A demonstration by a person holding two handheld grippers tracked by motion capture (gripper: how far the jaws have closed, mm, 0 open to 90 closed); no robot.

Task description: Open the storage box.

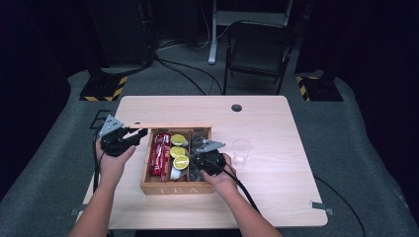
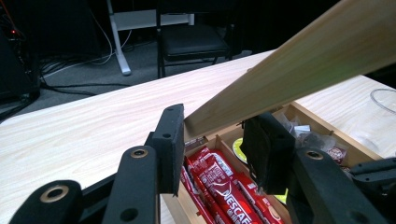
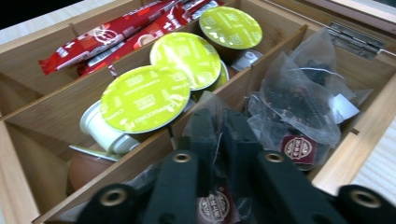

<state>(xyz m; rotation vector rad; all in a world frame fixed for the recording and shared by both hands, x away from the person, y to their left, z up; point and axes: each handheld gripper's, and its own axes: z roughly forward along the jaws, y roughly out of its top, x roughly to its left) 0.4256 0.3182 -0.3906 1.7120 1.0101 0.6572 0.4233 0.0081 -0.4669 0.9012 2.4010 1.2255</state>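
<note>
A wooden tea box [image 1: 175, 189] stands in the middle of the table with its lid [image 1: 173, 126] raised. My left gripper [image 1: 138, 133] is shut on the lid's left corner; in the left gripper view the lid [image 2: 299, 70] slants up from between the pads of that gripper [image 2: 215, 130]. My right gripper [image 1: 200, 149] reaches into the box's right compartment. There the right gripper [image 3: 218, 126] is shut on a translucent tea bag [image 3: 210, 100], with more tea bags [image 3: 299, 107] beside it. Green-lidded pods [image 3: 144, 98] fill the middle compartment and red sachets [image 3: 102, 37] the left one.
An empty clear glass [image 1: 242, 150] stands on the table just right of the box. The table has a cable hole [image 1: 236, 107] near its far edge. A folding chair [image 1: 259, 49] stands beyond the table.
</note>
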